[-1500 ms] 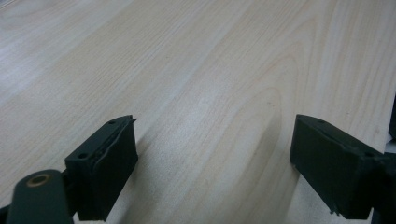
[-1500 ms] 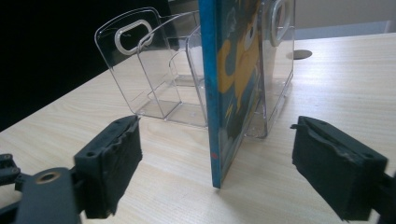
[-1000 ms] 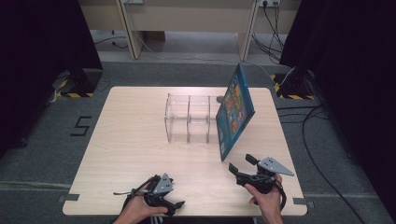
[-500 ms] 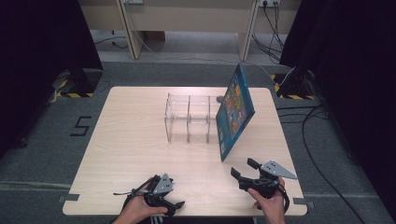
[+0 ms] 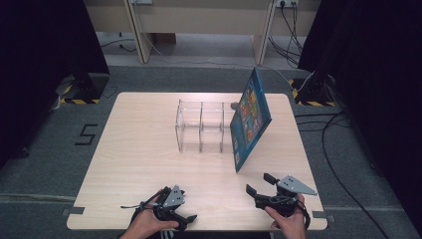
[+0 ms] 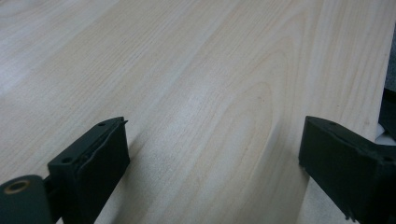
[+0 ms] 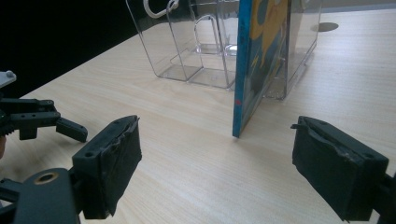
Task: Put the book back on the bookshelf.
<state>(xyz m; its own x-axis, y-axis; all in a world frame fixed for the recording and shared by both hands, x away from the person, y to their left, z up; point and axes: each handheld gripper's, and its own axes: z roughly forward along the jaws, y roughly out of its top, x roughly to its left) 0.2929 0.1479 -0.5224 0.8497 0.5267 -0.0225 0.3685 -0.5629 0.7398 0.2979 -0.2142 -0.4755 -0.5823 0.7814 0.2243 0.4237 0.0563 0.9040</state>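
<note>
On the near edge of the wooden table (image 5: 139, 144), at about six o'clock from its middle, both hands rest with their tools. From the book, the right gripper (image 5: 260, 185) sits at roughly five o'clock, near its lower corner but apart from it, jaws spread wide with nothing between them. At seven o'clock, well apart from the book, the left gripper (image 5: 185, 211) lies low over bare wood, its jaws also wide and empty. Toward two o'clock from the table's middle, the blue picture book (image 5: 250, 119) stands tilted, leaning against the right end of a clear plastic rack (image 5: 201, 127) with upright dividers.
</note>
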